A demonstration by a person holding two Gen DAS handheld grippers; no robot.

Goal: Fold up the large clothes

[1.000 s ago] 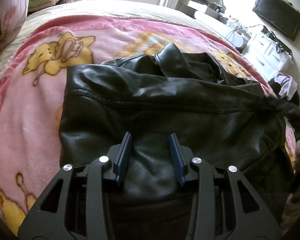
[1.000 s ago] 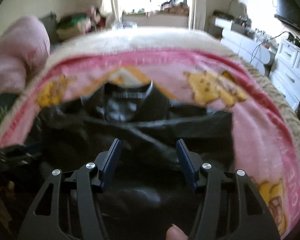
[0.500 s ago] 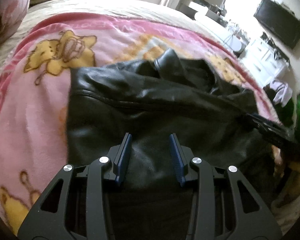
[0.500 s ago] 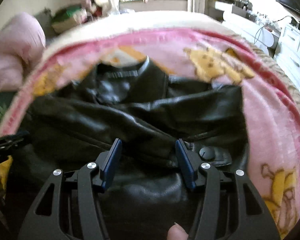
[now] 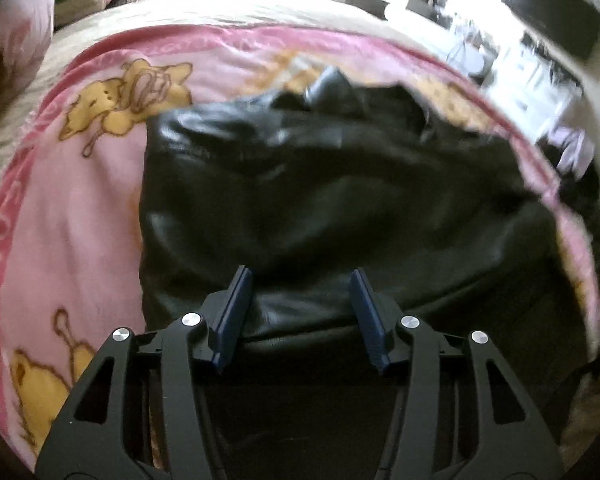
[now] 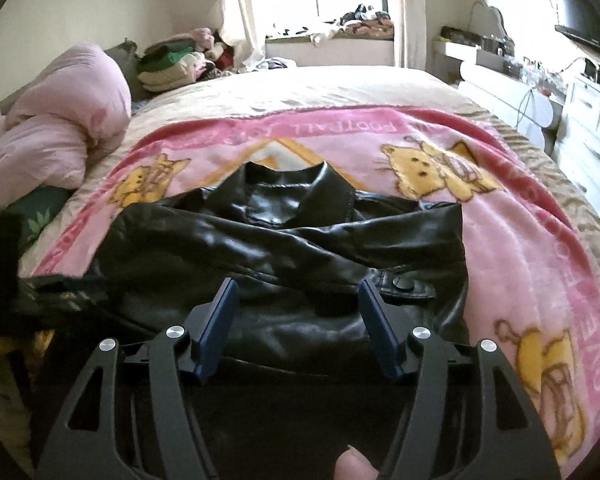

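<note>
Black leather jacket (image 6: 284, 256) is lying on the pink cartoon blanket (image 6: 532, 264) on the bed, collar (image 6: 288, 184) pointing away from both grippers, sleeves crossed over the chest. Long axis is running straight ahead; hem edge is sitting just under both tips. Left gripper (image 5: 300, 304) and right gripper (image 6: 296, 316) are both gaping wide, holding nothing. Leather looks glossy, stiff, creased, likely slippery. Neither hand looks clearly nearer.

Jacket (image 6: 284, 248) lying on blanket (image 6: 512, 248) atop bed (image 6: 320, 88), collar toward 12 o'clock, quilt (image 6: 60, 120) at 10 o'clock, clothes pile (image 6: 172, 64) at 11 o'clock, drawers (image 6: 588, 128) at 2 o'clock
</note>
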